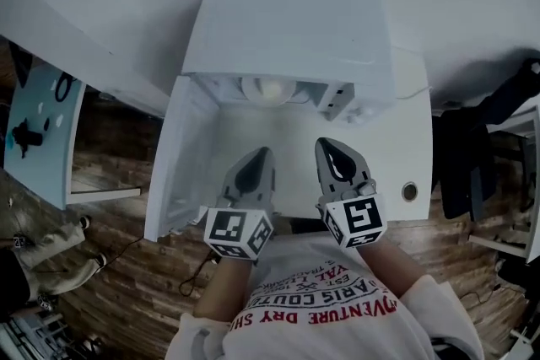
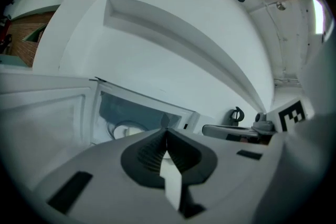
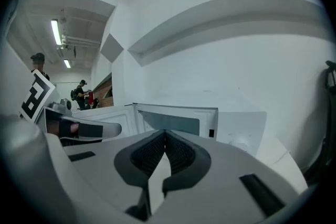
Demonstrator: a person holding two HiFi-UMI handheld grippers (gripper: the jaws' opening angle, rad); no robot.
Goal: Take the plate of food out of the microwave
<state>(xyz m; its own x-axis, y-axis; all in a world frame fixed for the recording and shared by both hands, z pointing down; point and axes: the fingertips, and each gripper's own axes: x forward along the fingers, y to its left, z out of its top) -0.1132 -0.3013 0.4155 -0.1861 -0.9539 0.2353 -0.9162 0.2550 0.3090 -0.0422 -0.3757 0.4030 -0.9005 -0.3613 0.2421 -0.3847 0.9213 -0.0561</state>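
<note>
White table [image 1: 403, 149] against a pale wall, wood floor [image 1: 126, 265] on both sides. Microwave [image 1: 287, 34] sits at the far side of the table, door [image 1: 179, 158] swung fully open to the left.

Plate [image 1: 267, 89] is inside the cavity, low and central. It shows as a pale round rim, also seen past the door edge in the left gripper view [image 2: 125, 130]. What food is on it cannot be made out.

Left gripper [image 1: 262, 153]: jaws pressed together, nothing between them, confirmed in its own view [image 2: 166, 135]. Right gripper [image 1: 324, 145]: same, jaws closed and empty [image 3: 165, 140]. Both hover side by side on the near side of the table, tips aimed at the opening and well short of the plate.

Handling estimate — the plate is probably rigid, with a smooth, slippery and breakable rim, and the load makes it heavier in the middle. A pinch at one edge would let it tip. Better to open both sets of jaws and take the near rim at left and right — then keep it level while sliding it out.
</note>
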